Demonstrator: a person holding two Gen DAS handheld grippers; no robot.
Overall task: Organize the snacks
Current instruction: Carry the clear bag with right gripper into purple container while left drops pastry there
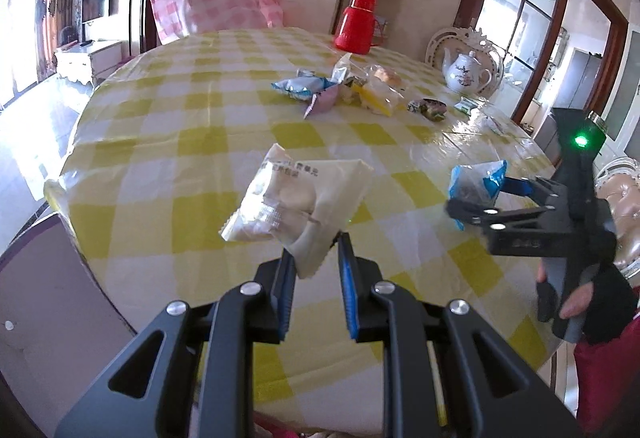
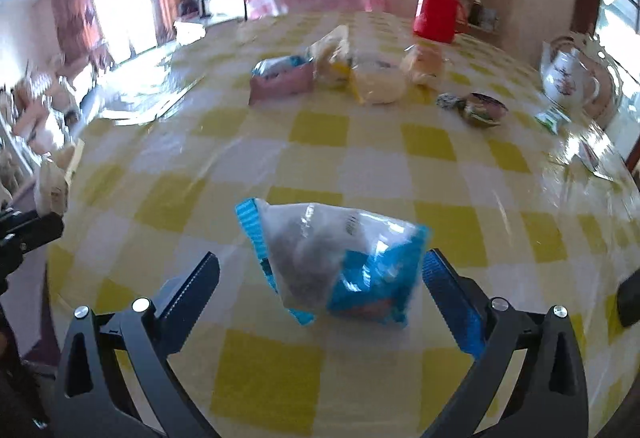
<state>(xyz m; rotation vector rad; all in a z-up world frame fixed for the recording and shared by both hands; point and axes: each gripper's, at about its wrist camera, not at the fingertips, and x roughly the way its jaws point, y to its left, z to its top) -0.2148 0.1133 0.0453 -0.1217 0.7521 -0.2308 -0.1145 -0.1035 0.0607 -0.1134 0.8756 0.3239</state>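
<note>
Snack pile (image 1: 352, 86) sits upper centre on your checked table (image 1: 180, 142), whose left rim curves close by; bare cloth lies between. Your left gripper (image 1: 316, 258) is clenched on a white packet (image 1: 296, 198). Your right gripper (image 2: 320, 274) is spread wide, the blue packet (image 2: 336, 262) loose between its fingers.

white snack packet (image 1: 296, 204): sealed, tilted, lifted off the worktop by one corner | blue-and-clear snack packet (image 2: 336, 262): crinkled, dark contents, off the worktop, near its front edge | snack pile (image 1: 352, 88): blue, pink, yellow and clear wrappers, clustered mid-worktop, touching
</note>
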